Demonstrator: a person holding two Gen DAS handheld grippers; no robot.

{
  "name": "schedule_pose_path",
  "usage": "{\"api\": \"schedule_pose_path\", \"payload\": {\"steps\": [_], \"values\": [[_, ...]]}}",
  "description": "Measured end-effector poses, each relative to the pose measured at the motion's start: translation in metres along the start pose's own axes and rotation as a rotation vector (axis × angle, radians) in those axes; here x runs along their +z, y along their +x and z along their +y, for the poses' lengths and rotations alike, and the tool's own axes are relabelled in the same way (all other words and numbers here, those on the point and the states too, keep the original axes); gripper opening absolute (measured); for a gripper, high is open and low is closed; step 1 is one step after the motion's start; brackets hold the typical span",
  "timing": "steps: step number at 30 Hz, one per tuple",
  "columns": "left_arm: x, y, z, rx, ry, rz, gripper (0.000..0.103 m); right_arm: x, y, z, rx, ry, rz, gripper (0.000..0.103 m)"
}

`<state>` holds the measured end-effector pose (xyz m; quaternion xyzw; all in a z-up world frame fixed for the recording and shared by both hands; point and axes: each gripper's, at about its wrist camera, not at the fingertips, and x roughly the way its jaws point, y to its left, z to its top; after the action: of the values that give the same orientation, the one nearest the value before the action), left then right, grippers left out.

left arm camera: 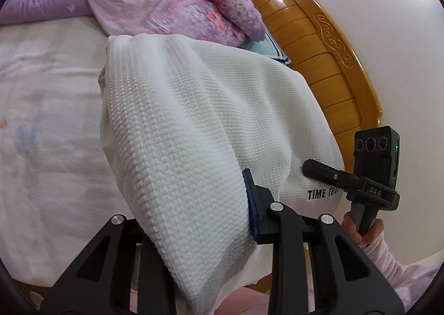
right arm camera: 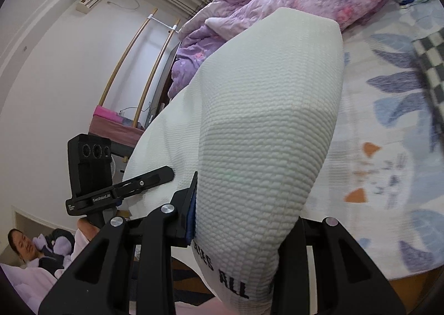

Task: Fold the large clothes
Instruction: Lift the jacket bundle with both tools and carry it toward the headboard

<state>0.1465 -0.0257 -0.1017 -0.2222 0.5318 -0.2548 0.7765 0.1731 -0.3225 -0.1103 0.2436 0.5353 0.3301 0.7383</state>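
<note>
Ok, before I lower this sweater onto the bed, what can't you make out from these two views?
- Left wrist view: the white sweater drapes over the left claw, hiding one finger and the grip.
- Right wrist view: the same with the right claw.
- Both views: the sweater's printed lettering is cut off by folds.
- Sleeves and hem: out of sight.
- Bed sheet: blurred.

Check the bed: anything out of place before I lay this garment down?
Yes. A checkered cloth lies on the sheet at right, and the purple quilt is heaped beyond the white garment, crowding the folding area.
</note>
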Motion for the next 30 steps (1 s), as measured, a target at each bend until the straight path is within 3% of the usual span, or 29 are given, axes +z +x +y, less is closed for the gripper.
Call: {"api": "schedule_pose_path", "payload": {"steps": [7, 15, 19, 23, 30], "values": [[0.001, 0.073, -0.074, -0.025, 0.037, 0.074, 0.028, -0.006, -0.078, -0.06, -0.058, 0.065, -0.035, 0.03], [0.035, 0.174, -0.157, -0.044, 0.17, 0.165, 0.028, 0.004, -0.149, -0.125, -0.129, 0.195, -0.142, 0.03], [0.052, 0.221, -0.189, -0.072, 0.188, 0.201, 0.028, 0.015, -0.18, -0.155, -0.16, 0.219, -0.176, 0.03], [0.068, 0.26, -0.221, -0.054, 0.213, 0.194, 0.028, 0.034, -0.202, -0.18, -0.176, 0.203, -0.167, 0.03], [0.094, 0.334, -0.266, 0.005, 0.143, 0.129, 0.028, 0.093, -0.235, -0.259, -0.139, 0.145, -0.086, 0.03]]}}
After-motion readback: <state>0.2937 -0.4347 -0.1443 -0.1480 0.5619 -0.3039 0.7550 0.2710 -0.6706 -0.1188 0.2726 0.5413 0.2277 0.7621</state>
